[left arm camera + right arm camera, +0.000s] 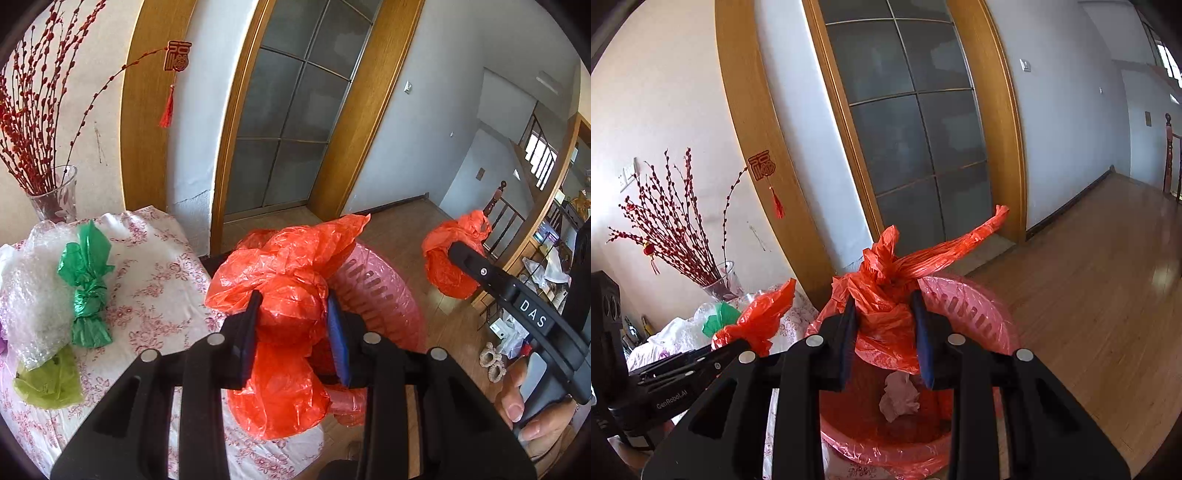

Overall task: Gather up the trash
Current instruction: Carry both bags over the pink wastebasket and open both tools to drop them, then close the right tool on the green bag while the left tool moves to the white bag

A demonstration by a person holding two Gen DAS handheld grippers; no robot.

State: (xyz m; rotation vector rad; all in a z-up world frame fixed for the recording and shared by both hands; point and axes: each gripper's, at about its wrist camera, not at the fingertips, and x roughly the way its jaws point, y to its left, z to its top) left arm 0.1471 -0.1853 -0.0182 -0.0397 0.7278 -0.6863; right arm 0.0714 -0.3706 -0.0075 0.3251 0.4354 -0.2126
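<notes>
My left gripper (293,332) is shut on a knotted orange plastic bag (291,288) and holds it over the edge of the flowered table, next to the pink trash basket (376,295). My right gripper (884,332) is shut on another knotted orange bag (886,314) and holds it above the open pink basket (971,306), which has a red liner and a crumpled pink tissue (899,397) inside. The right gripper with its bag also shows in the left wrist view (448,258). A green knotted bag (88,291) lies on the table.
The table with a flowered cloth (155,295) also holds bubble wrap (33,295), a yellow-green bag (51,380) and a glass vase (55,195) of red branches. A glass door (912,129) stands behind the basket. Wooden floor (1089,295) stretches right.
</notes>
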